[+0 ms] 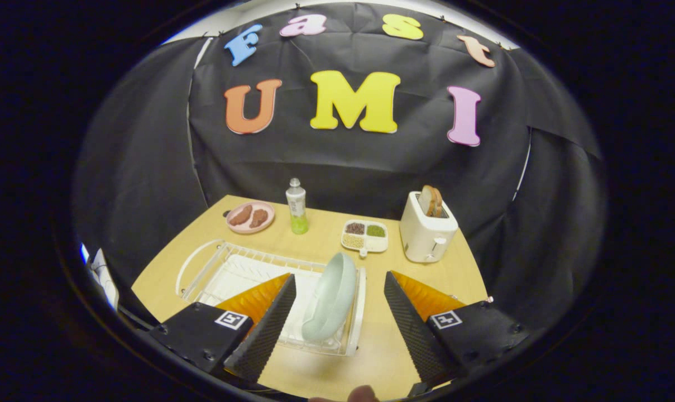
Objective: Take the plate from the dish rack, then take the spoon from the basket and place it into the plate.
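Pale green plate (331, 298), standing on edge at the right end of the white wire dish rack (248, 265) on a wooden table (460, 273), between the spread, empty fingers of the gripper (340, 329); beyond: pink dish (250, 216), bottle (296, 206), sectioned tray (364, 235), toaster (426, 229).

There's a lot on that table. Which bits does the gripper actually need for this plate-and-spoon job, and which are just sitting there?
Needed: pale green plate standing on edge in the white dish rack, between the open gripper fingers.

Just lying about: toaster with bread, green bottle, pink dish of food, divided tray.
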A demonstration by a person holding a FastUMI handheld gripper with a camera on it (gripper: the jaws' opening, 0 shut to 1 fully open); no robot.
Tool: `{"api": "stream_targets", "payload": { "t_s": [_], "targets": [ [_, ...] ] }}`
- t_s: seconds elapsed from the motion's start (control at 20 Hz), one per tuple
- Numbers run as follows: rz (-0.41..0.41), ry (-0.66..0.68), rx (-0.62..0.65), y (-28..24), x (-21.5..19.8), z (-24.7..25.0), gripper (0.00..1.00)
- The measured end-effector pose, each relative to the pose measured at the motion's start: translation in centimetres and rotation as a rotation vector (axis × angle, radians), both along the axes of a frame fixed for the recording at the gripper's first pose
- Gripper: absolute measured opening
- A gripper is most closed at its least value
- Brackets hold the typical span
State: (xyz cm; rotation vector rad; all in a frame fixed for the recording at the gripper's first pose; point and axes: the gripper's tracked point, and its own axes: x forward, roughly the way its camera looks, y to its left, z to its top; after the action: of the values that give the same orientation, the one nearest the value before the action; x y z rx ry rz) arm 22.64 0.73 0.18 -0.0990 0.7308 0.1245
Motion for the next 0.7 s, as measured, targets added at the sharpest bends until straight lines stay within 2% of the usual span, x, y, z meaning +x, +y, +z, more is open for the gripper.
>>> {"api": "stream_targets", "payload": {
  "t_s": [0.15,0.55,0.7],
  "targets": [
    [-0.025,0.132,0.013,0.6,0.8,-2.3,1.00],
    [-0.120,0.333,0.078,0.8,3.9,-8.0,1.00],
    [-0.140,0.376,0.107,1.0,4.9,-9.5,0.96]
  ]
}}
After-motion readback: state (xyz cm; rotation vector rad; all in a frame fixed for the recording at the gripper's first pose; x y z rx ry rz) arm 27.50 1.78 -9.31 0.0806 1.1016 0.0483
